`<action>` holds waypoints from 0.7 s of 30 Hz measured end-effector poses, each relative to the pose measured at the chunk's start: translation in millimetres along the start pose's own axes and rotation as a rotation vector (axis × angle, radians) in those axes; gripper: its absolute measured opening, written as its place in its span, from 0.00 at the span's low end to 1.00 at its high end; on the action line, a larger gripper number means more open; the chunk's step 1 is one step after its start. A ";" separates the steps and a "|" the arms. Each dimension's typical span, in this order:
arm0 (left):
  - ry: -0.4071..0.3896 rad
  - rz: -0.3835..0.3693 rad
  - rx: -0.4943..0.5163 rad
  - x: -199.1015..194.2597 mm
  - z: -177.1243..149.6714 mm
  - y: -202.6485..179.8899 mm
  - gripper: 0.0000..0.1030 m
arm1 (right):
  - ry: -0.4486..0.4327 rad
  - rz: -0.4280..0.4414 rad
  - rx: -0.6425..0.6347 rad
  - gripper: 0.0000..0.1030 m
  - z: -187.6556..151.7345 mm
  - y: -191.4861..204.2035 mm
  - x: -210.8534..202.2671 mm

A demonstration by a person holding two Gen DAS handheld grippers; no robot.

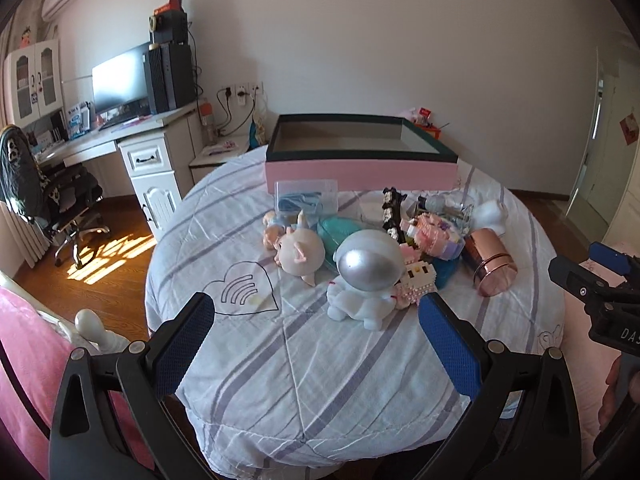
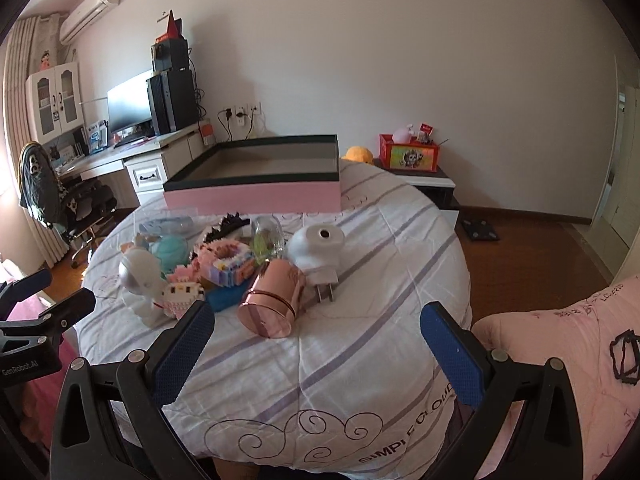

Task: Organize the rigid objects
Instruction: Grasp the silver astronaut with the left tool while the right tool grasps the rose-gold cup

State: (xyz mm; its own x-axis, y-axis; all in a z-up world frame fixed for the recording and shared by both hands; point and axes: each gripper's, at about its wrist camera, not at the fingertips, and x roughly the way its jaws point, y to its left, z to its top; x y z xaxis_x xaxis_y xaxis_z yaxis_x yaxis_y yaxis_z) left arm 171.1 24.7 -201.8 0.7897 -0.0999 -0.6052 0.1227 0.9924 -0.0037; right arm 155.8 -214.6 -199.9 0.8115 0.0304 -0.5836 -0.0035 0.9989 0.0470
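Observation:
A pile of small toys lies on the cloth-covered round table. A white astronaut figure with a silver visor stands nearest, beside a pink pig figure, brick models and a rose-gold cup on its side. Behind them sits a pink box with a dark rim, with nothing inside that shows. My left gripper is open, short of the astronaut. My right gripper is open too, just before the rose-gold cup. A white plug-in night light lies behind that cup.
A clear plastic case and a teal object lie near the box. A desk with a monitor and an office chair stand at the left. A pink quilt lies at the right.

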 end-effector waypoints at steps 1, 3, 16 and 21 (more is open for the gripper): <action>0.009 -0.002 -0.003 6.0 -0.6 -1.6 1.00 | 0.012 0.000 -0.001 1.00 -1.9 -2.4 5.6; 0.025 0.002 -0.006 20.2 -0.2 -3.0 1.00 | 0.029 0.007 0.000 1.00 -4.1 -2.5 15.7; 0.082 -0.101 -0.013 74.3 2.8 -9.8 0.83 | 0.106 0.065 -0.020 1.00 -10.4 4.5 66.5; 0.097 -0.161 -0.024 79.7 0.6 -11.8 0.52 | 0.105 0.104 -0.015 0.98 -8.5 9.6 73.3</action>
State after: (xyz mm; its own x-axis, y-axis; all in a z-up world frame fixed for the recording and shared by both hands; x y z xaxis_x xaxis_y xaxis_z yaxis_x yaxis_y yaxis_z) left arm 233.0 4.9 -249.5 0.6996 -0.2512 -0.6690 0.2275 0.9658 -0.1248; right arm 210.3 -202.5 -249.1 0.7410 0.1366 -0.6575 -0.0939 0.9905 0.1000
